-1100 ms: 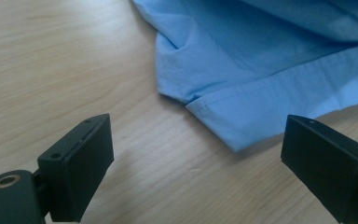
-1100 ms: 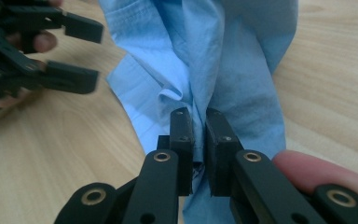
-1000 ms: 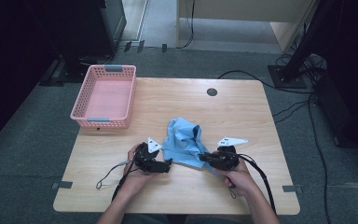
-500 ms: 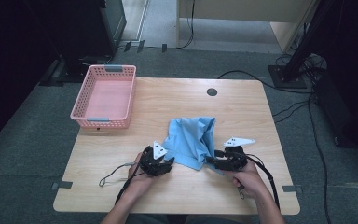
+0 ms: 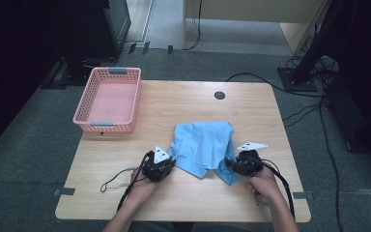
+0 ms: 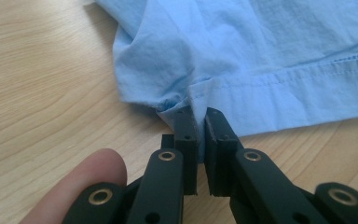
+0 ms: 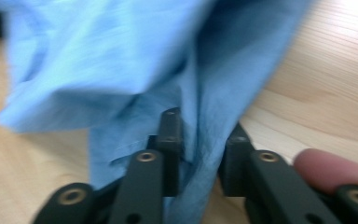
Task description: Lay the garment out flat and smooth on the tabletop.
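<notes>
One light-blue cloth lies spread on the near middle of the wooden tabletop, fairly flat at its far part and rumpled toward the near edge, where both tongs grip it. The left tongs sit at the cloth's near left corner; in the left gripper view their jaws stand almost together, pinching a fold of the stitched hem, with a fingertip showing low at the left. The right tongs hold the near right part of the cloth: in the right gripper view, which is blurred, a bunched strip of fabric runs down between the two jaws, which stand a little apart around it. In the high view the left tongs and right tongs face each other across the cloth's near edge, each in one of the person's hands. A pink basket stands at the far left edge of the tabletop, well apart from the cloth.
</notes>
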{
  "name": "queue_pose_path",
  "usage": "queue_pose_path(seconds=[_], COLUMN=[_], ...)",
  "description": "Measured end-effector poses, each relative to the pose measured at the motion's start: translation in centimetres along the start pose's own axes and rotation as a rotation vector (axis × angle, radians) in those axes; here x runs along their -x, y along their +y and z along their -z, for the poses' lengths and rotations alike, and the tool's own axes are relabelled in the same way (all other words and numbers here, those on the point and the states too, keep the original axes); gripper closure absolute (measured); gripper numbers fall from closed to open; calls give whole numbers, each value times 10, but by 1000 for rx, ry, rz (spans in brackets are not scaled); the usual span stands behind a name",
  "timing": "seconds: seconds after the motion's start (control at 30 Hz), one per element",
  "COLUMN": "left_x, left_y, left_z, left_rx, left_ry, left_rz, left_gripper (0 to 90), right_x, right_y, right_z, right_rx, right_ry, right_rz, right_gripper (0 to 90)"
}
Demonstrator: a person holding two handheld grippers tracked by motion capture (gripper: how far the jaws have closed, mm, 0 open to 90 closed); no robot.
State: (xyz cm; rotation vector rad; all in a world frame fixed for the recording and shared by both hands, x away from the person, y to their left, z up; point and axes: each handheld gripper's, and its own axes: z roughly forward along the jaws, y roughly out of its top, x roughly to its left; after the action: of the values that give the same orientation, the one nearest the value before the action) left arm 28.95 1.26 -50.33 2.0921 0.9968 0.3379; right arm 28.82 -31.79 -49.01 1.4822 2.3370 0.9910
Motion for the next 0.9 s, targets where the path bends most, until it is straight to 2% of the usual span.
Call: queue_pose_path(seconds=[0.03,0.1,0.23,0.33,0.37,0.43,0.5,0.63,0.7,0.83,0.9], left_x=[-1,-4,-7,-8,-8,-8,-8,-8,-9,-11,-12], left_y=[0,0,0,1,1,2,3,4,5,9,12], left_z=[1,2,5,8,8,10,11,14,16,26,31], left_rx=[3,4,19,33,43,47,49,62,73,112,132], left_ry=[2,3,-3,-18,-21,-29,-31,-38,-48,-83,-92], left_rz=[6,10,21,22,27,29,27,32,41,59,63], left_gripper=[873,873,873,871,869,869,869,870,870,871,872], right_x=[6,18,38,44,43,35,21,-7,-15,-19,-21], right_y=[0,-1,-3,-3,-2,2,7,13,13,6,3], right_z=[2,6,20,28,31,35,36,27,17,-4,-10], right_rx=[4,20,86,156,182,240,261,242,216,141,121], right_ry=[-13,-44,-147,-244,-244,-205,-160,-41,-37,-60,-66], right_rz=[-23,-83,-215,-274,-279,-252,-191,-76,-51,-61,-31], right_gripper=[662,631,597,582,576,561,541,488,469,452,452])
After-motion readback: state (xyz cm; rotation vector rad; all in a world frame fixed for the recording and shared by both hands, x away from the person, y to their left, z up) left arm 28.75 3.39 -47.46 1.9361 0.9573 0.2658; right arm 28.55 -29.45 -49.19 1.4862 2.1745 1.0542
